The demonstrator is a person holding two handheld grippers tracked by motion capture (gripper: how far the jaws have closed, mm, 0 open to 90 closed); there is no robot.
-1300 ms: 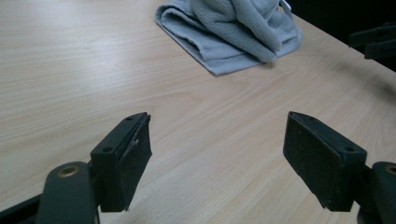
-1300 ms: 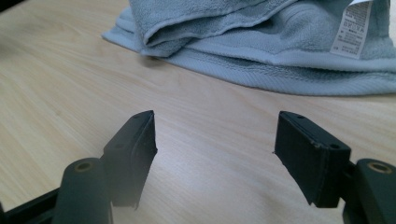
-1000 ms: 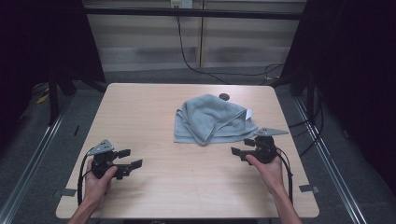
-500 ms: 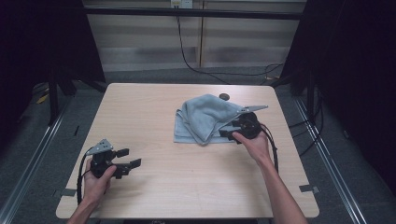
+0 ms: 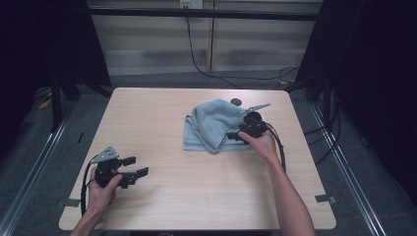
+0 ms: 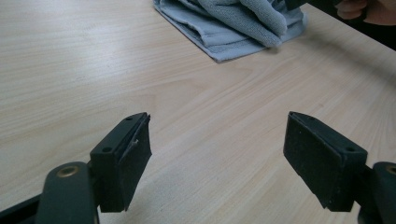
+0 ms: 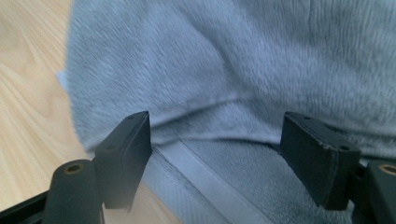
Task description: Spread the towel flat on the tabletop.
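I note the towel lying on the table, right of centre and toward the far edge. My right gripper sits at the towel's right edge, its jaws spread over the folds. My left gripper is at the near left of the table, well apart from the towel, with bare tabletop before its jaws. A small round object lies just behind the towel.

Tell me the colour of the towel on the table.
The towel is a plain light blue-grey with no pattern, and it shows best in the right gripper view.
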